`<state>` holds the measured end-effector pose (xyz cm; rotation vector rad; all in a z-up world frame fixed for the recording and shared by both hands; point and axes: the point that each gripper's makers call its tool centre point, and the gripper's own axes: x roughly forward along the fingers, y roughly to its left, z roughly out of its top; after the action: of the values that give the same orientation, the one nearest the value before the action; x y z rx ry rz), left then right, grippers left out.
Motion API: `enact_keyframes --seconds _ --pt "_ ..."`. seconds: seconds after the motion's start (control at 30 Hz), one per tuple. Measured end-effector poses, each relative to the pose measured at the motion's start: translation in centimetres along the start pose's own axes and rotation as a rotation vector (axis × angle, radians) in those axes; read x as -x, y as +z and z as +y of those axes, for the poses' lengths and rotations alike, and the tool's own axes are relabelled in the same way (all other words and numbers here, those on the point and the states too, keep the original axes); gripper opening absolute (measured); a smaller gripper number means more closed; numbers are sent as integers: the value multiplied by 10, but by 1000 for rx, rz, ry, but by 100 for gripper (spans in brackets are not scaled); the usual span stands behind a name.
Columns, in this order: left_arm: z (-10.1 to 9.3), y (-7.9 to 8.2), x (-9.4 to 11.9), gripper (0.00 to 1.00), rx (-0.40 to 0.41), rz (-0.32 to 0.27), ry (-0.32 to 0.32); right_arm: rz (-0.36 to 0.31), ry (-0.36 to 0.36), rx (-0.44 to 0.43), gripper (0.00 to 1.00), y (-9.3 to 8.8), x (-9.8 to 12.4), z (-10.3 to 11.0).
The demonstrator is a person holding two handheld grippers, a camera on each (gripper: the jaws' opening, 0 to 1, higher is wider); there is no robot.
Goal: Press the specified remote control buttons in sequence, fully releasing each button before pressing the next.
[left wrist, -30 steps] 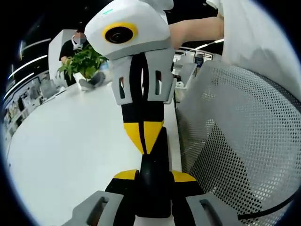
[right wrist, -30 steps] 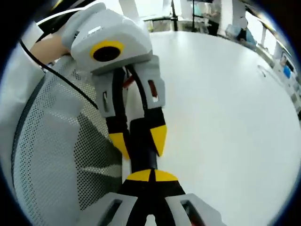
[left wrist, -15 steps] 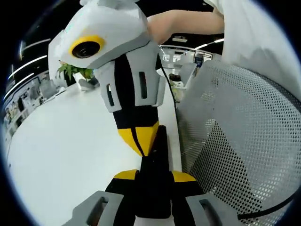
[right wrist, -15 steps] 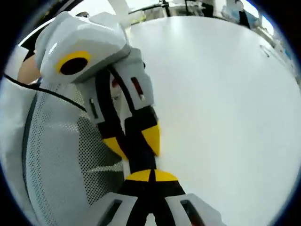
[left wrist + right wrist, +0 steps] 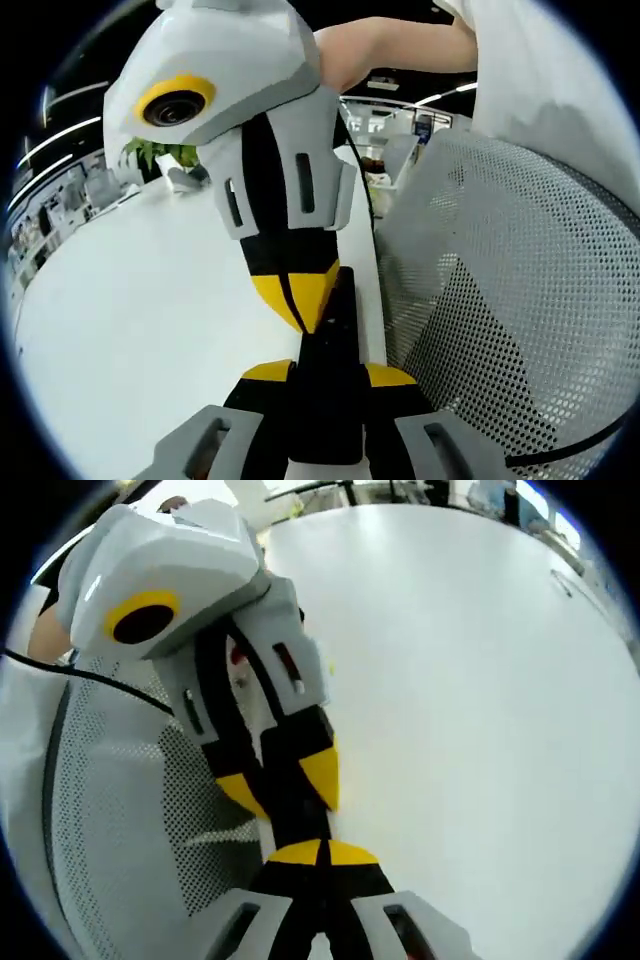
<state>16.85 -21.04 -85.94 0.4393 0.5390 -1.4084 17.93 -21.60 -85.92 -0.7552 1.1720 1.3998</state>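
Left gripper view: the left gripper (image 5: pixel 325 375) is clamped on one black remote (image 5: pixel 328 395) over the white table (image 5: pixel 140 320), the right gripper (image 5: pixel 295 300) pinching its far end, beside one mesh chair (image 5: pixel 500 300). Right gripper view: the right gripper (image 5: pixel 320 855) is closed on that remote (image 5: pixel 300 815), left gripper (image 5: pixel 275 775) opposite.

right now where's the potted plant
In the left gripper view, the potted plant stands at the far end of the white table, upper left, partly hidden behind the right claw that crosses the view.

white table (image 5: pixel 130 300) | mesh chair back (image 5: pixel 500 300) | potted plant (image 5: pixel 150 152) at far edge
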Motion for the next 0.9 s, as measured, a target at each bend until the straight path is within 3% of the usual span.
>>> enact_keyframes --seconds 0.3,0.63,0.9 --pt "0 0 0 25 3 -2 0 -206 -208 140 0 3 3 2" --pt "0 0 0 25 1 -3 0 -242 -176 152 0 7 2 18" --pt "0 0 0 25 1 -2 0 -227 -189 170 0 8 1 16"
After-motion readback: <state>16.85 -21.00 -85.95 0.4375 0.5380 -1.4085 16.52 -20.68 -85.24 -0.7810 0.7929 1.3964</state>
